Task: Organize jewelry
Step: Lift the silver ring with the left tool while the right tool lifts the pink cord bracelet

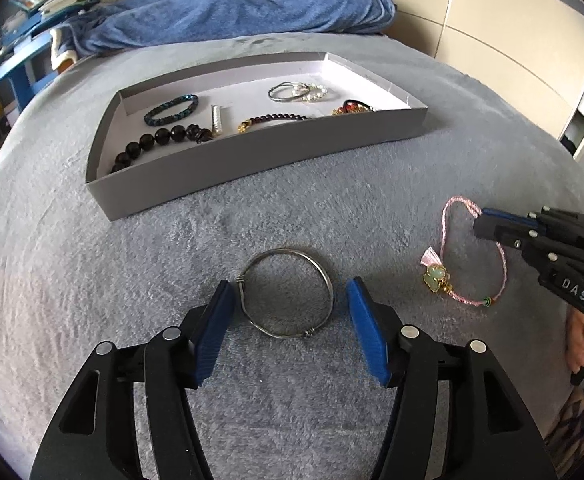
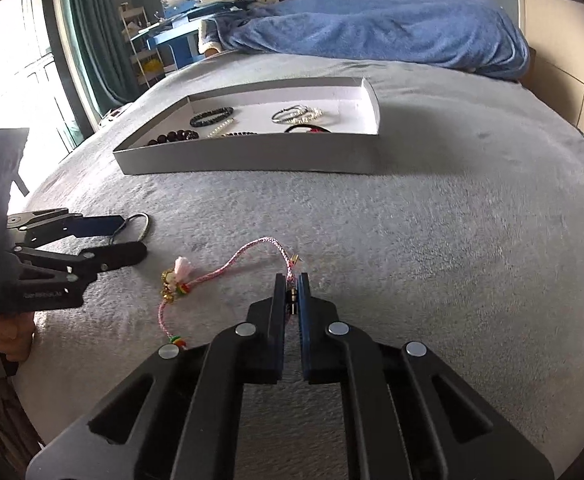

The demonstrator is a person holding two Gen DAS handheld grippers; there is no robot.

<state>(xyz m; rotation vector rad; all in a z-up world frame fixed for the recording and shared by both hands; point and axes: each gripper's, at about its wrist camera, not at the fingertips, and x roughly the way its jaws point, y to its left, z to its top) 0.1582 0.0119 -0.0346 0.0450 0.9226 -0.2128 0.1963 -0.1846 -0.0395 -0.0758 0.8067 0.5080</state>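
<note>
My left claw (image 1: 290,300): nearest the left wrist camera, held by me low over the grey blanket (image 1: 292,216), blue pads apart on either side of the silver bangle (image 1: 286,292); left pad looked to touch the bangle's wire-wrapped side, right pad stood clear of it, so nothing was gripped.
Silver bangle: lay flat on the blanket, between my pads, on the near side of the tray.
My right claw (image 2: 292,292): pads nearly together, pinched on the pink cord bracelet (image 2: 228,264) near its small gold end pieces.
Pink cord bracelet: on the blanket to the right of the bangle, well apart from it; its loop partly lifted off the blanket, its pink tassel and green charm (image 1: 434,276) on the side toward the bangle.
Grey tray (image 1: 252,160): shallow cardboard, farther up the bed, beyond both claws.
In the tray: dark bead bracelet (image 1: 156,144) at the left near corner, teal bead bracelet (image 1: 171,110) behind it, pearl bar (image 1: 216,119) mid-tray, garnet bead bracelet (image 1: 274,120) by the near wall, silver and pearl rings (image 1: 298,91) toward the far right, red-and-gold piece (image 1: 352,109) at the right end.
Blue bedding (image 1: 232,8): heaped at the head of the bed, past the tray.
</note>
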